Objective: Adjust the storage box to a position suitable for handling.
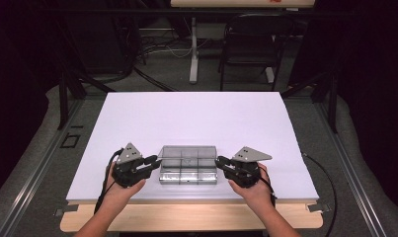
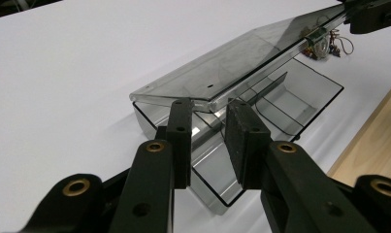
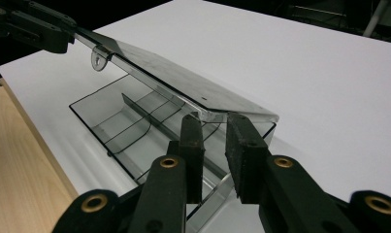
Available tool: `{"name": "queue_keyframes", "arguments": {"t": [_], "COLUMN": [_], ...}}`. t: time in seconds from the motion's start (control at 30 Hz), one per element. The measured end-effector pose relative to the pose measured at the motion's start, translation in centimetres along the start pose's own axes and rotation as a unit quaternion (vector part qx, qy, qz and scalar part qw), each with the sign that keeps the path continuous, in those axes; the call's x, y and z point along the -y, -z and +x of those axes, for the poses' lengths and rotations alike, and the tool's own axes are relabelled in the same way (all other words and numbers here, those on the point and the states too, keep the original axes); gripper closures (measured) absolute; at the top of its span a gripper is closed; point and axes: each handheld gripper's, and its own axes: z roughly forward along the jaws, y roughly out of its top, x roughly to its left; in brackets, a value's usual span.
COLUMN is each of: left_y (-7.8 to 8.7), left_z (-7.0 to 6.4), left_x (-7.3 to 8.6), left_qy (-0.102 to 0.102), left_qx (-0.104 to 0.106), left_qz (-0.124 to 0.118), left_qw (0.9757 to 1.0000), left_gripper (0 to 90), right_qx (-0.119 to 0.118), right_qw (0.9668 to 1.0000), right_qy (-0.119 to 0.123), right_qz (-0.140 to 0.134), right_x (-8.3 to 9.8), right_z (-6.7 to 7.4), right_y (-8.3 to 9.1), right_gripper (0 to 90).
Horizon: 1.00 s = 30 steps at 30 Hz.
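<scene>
The clear plastic compartment box [image 1: 188,170] sits on the white table [image 1: 196,118], near its front edge, and everything here gathers around that box. At the box's left end is the left gripper [image 1: 154,160], held in the person's left hand [image 1: 118,192]; at its right end, the right gripper [image 1: 219,162], held in the right hand [image 1: 253,190]. Both claws point inward, facing each other across the box.

The hinged lid [image 2: 222,65] stands part-way up, tilted over the divided tray [image 2: 290,99] (you can see the partition walls through the clear plastic underneath). In the left gripper view the two black jaws stand on either side of the lid's end corner, a narrow gap between them, the lid's edge sitting in that gap. Whether the pads actually press on the plastic I cannot tell from here.

Same story in the right gripper view: the lid's [image 3: 183,85] other end lies between the jaws, which are drawn close but not together, over the tray [image 3: 120,121]. Contact with the pads is not clear. At the far end of the box, the opposite claw [image 3: 79,36] meets the lid's corner.
</scene>
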Motion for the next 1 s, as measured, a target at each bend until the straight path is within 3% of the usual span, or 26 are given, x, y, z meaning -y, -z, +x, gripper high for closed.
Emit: {"name": "queue_keyframes", "arguments": {"t": [0.13,0.57,1.0], "left_y": [-0.2,-0.9,-1.6], "left_z": [0.5,1.6,2.5], "left_x": [-0.4,-1.8,-2.6], "left_qy": [0.010,0.018,0.027], "left_qx": [0.003,-0.004,-0.003], "left_qz": [-0.010,-0.017,-0.016], "left_qw": [0.9999,0.9997,0.9995], "left_gripper": [74.7,76.2,77.1], "right_qx": [0.005,0.006,0.004], "right_qw": [1.0000,0.9999,0.9996], "right_qy": [0.002,-0.013,-0.027], "right_qz": [-0.004,-0.008,0.000], "right_x": [-0.8,-2.3,-3.2], "right_z": [-0.4,-1.3,-2.3], "right_y": [-0.3,-1.0,-1.8], "right_gripper": [77.2,76.9,75.2]}}
